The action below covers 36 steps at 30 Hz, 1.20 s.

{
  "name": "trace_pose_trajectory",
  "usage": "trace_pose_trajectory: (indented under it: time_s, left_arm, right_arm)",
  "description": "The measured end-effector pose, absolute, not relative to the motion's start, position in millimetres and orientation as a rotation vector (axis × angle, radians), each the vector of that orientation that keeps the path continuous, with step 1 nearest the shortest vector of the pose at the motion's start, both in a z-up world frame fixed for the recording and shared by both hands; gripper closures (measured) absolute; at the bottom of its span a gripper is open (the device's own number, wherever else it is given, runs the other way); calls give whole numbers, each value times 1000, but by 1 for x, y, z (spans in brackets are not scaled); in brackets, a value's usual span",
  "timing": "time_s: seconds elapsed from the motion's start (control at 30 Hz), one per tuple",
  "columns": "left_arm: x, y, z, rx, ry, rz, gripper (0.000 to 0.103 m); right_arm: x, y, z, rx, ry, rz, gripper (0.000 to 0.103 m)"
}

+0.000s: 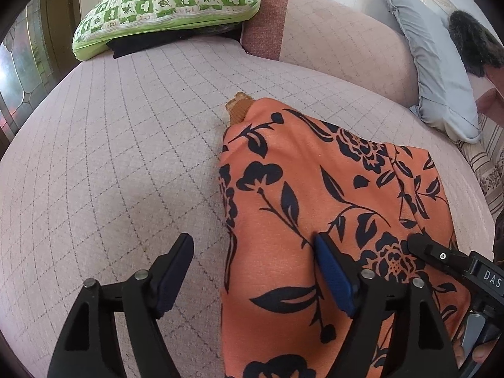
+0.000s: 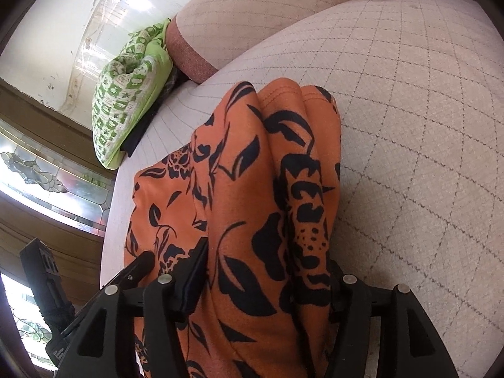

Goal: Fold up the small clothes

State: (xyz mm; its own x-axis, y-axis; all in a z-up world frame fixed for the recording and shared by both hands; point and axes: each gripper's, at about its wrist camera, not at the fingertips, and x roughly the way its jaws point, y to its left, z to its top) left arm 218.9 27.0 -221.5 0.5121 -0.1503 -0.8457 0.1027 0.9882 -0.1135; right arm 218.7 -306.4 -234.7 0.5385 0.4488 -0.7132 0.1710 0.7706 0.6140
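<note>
Garment: I see an orange garment point(image 1: 315, 195) printed with dark navy flowers and leaves, lying on the pink quilted sofa seat point(image 1: 126, 163); it is already doubled over, with a clean folded edge along its left side in my left wrist view
Garment detail: a small tan ribbed cuff point(image 1: 240, 110) pokes out from under the far corner of the orange cloth
Left gripper: my left gripper point(image 1: 255, 271) hangs low over the seat with its jaws spread wide; one finger sits over bare pink fabric, the other, blue-padded, rests at the orange cloth; nothing is caught between them
Right gripper: my right gripper point(image 2: 264, 283) has a thick bunched fold of the orange garment point(image 2: 252, 189) running between its jaws, which press in on the cloth from both sides; the cloth rises in ridges ahead of the fingers
Grippers together: the tip of the right gripper point(image 1: 422, 245) shows in the left wrist view, lying on the near right part of the garment, just beside the left gripper's blue-padded finger
Surroundings: a green and white checked cushion point(image 1: 170, 9) sits on a dark folded item at the far end of the seat, and a grey frilled pillow point(image 1: 438, 69) leans against the backrest to the right
</note>
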Motion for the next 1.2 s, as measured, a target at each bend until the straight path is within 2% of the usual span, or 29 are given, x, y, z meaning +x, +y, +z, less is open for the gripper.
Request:
trace_pose_trajectory:
  time_s: [0.17, 0.4, 0.43, 0.5, 0.53, 0.57, 0.77, 0.97, 1.2]
  left_arm:
    - [221, 30, -221, -55, 1028, -154, 19]
    - [214, 31, -214, -25, 1015, -145, 19]
    - [212, 31, -213, -17, 1011, -143, 19]
    - [208, 30, -211, -2, 1002, -139, 19]
    - [205, 29, -209, 7, 996, -136, 19]
    - [202, 29, -208, 13, 990, -133, 19]
    - [177, 33, -194, 52, 946, -118, 19]
    - [155, 46, -191, 56, 942, -96, 19]
    - [139, 51, -207, 67, 973, -80, 16]
  right_arm:
    - [210, -308, -227, 651, 1018, 160, 34]
    - [183, -312, -197, 518, 961, 101, 34]
    - [178, -312, -193, 500, 947, 96, 35]
    - [167, -311, -182, 449, 904, 89, 50]
    - [161, -309, -176, 425, 886, 88, 62]
    - [155, -306, -170, 400, 863, 77, 66]
    - [127, -288, -144, 315, 750, 77, 66]
    - [122, -262, -152, 288, 808, 107, 66]
    - [134, -251, -188, 240, 939, 54, 65]
